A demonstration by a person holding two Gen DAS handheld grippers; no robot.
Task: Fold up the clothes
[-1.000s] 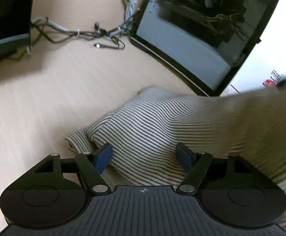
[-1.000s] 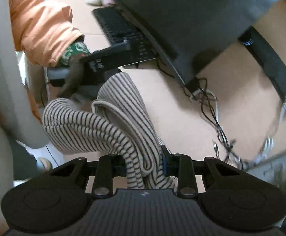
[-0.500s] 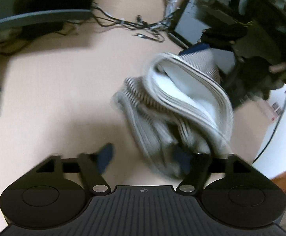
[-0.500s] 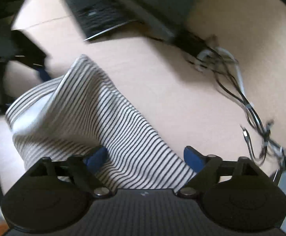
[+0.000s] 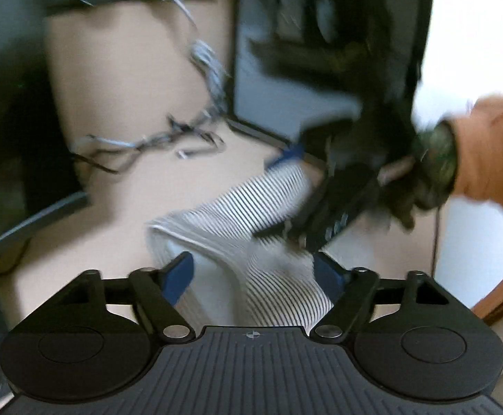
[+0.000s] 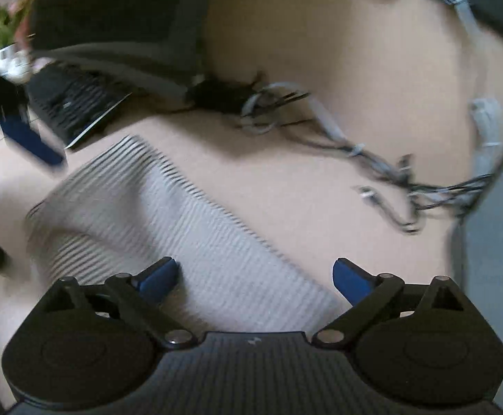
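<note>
striped top (image 5: 251,214) lies bunched on the desk (image 6: 286,180) near the cables (image 6: 372,159); left gripper (image 5: 256,273) and right gripper (image 6: 254,276) straddle it, jaws wide.

Striped garment (image 6: 168,228) lies folded flat on the desk (image 6: 320,186).
</note>
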